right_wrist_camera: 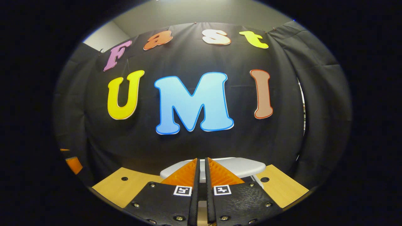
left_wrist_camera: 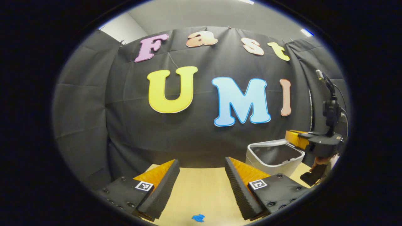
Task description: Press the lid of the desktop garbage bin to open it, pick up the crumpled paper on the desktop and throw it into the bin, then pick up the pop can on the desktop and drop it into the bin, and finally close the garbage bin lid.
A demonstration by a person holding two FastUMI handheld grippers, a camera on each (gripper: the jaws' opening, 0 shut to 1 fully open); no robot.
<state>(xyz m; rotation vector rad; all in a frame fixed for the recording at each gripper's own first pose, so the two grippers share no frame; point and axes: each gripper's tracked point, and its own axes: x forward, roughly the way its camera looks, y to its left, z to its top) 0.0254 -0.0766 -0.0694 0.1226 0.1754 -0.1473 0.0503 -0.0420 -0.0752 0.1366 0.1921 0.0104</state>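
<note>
Left hand-held gripper (left_wrist_camera: pixel 201 177): fingers wide apart, holding nothing, above the counter (left_wrist_camera: pixel 204 191) | Right hand-held gripper (right_wrist_camera: pixel 201 171): fingers nearly together, nothing between, just over the garbage bin (right_wrist_camera: pixel 232 166) lid | Garbage bin: right rear of counter, beside the black cloth

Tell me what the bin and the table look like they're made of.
The bin looks like smooth plastic, pale with a soft sheen, though coated metal is possible. The table looks like light wood or wood-look laminate, matte, with an even tan surface.
</note>
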